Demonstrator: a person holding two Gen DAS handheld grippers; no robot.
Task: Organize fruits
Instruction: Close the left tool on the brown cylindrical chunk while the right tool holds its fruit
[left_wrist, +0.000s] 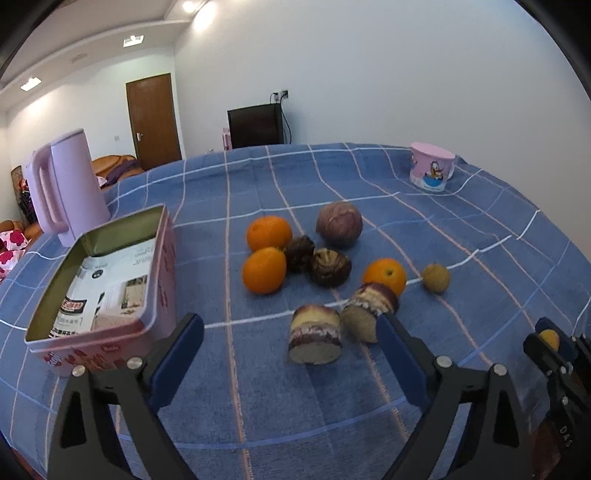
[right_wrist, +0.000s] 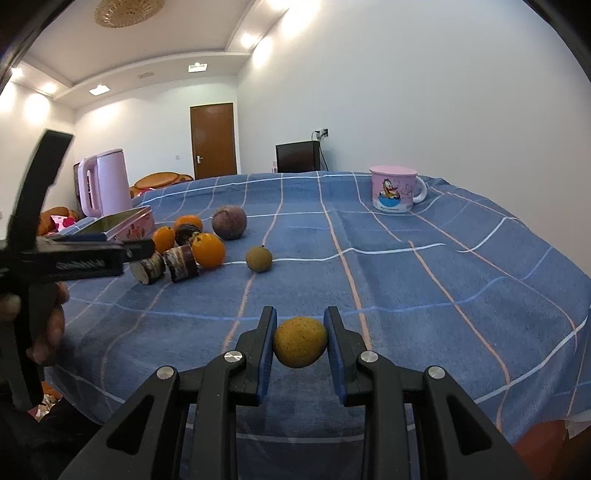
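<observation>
The right gripper (right_wrist: 300, 341) pinches a small round yellow-brown fruit (right_wrist: 300, 341), three round orange tangerines (right_wrist: 208, 252) at ten o'clock; the left gripper (left_wrist: 290, 328) gapes empty.

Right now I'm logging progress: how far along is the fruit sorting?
Barely started. Done: nothing; the pink tin holds only a printed leaflet. In hand: the right tool is shut on a small yellow fruit; the left tool is open near the cut pieces. Left: three oranges, the round purple fruit and the others on the cloth.
</observation>
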